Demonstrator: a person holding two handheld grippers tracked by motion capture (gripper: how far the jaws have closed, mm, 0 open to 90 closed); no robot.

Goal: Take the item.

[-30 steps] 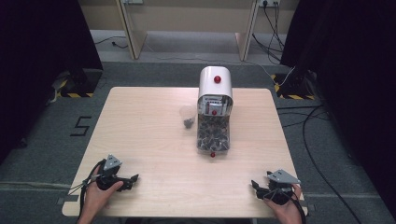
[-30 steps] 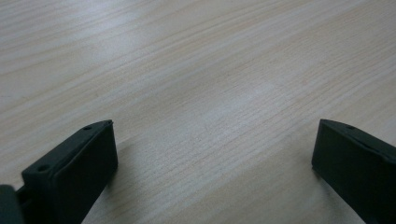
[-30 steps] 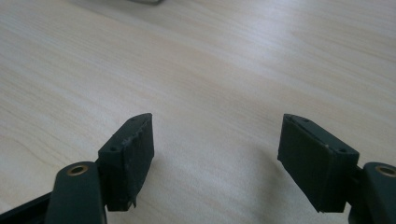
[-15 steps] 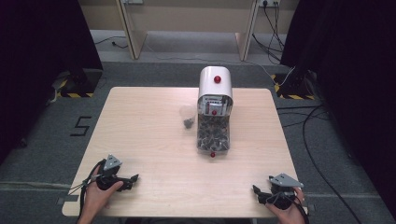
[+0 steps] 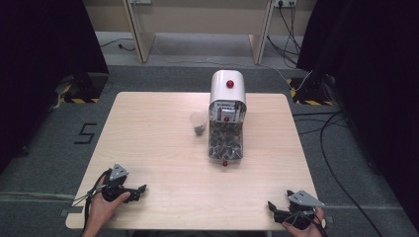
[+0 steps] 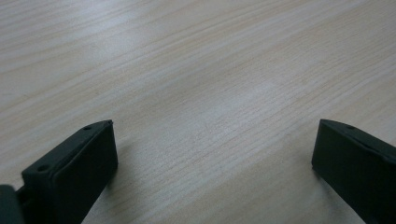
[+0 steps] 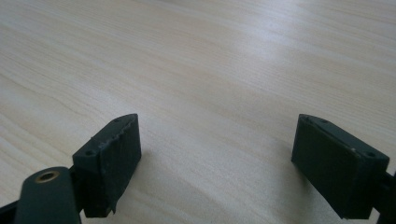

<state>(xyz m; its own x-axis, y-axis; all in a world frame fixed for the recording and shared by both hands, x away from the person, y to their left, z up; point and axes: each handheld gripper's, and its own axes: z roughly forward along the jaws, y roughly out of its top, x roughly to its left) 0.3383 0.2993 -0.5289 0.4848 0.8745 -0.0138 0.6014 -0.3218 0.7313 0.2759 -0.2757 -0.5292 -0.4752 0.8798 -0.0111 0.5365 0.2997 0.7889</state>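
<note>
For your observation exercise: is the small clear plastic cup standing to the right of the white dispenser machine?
No, the clear plastic cup stands left of the white dispenser machine.

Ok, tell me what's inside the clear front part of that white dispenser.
The dispenser has a clear chute packed with small dark pieces, too small to identify. A red knob sits at its lower end. The white hood hides whatever lies deeper inside.

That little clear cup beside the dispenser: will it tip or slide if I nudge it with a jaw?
The clear cup looks small and thin-walled, so probably light and apt to slide on the smooth table. Only a little dark fill sits in its bottom, so it may tip easily.
</note>
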